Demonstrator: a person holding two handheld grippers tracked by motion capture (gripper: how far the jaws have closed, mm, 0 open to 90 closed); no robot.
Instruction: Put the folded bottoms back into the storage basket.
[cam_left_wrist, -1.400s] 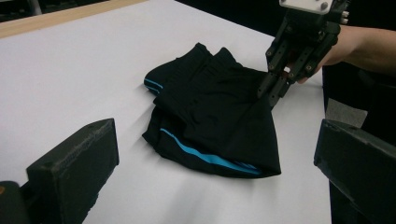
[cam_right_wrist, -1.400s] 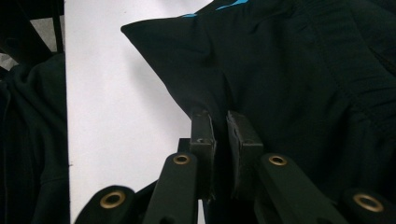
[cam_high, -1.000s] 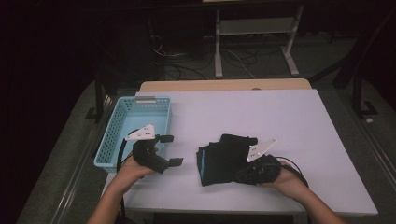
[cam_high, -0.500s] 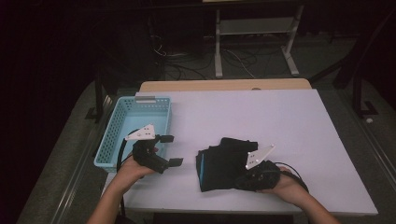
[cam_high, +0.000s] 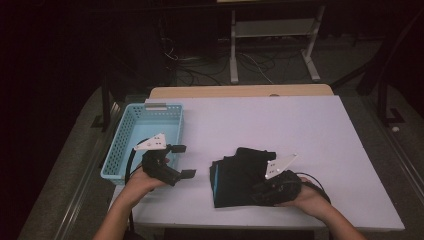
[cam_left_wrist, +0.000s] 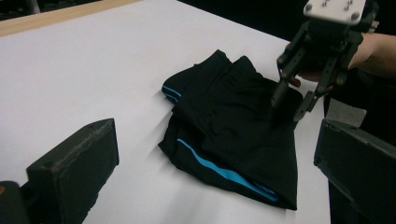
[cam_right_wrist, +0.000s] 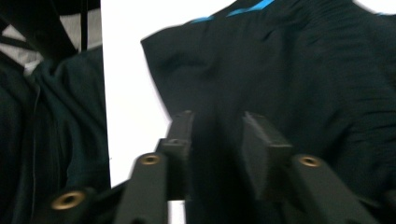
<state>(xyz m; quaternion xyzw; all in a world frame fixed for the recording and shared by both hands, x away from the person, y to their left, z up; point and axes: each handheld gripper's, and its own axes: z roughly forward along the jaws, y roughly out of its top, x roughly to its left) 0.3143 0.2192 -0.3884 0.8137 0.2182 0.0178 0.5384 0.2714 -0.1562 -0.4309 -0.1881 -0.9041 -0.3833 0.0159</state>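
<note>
Black shorts (cam_high: 239, 175) folded on white desk (cam_high: 280, 125), near front edge. Right hand-held gripper (cam_high: 263, 189) pressed on shorts, jaws partly apart over fabric, grip unclear. Left hand-held gripper (cam_high: 182, 161) released, beside blue basket (cam_high: 131, 139).

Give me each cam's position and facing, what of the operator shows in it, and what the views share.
High view: fixed above the person's side, looking forward and down on the white table, blue basket, both hands and forearms, left gripper, right gripper.
Left gripper view: rides the left gripper, looks across the table between its wide-apart jaws at the black garment and the right gripper.
Right gripper view: rides the right gripper, looks down at the garment between its jaws.
Shared: the black garment and white table in all three.
</note>
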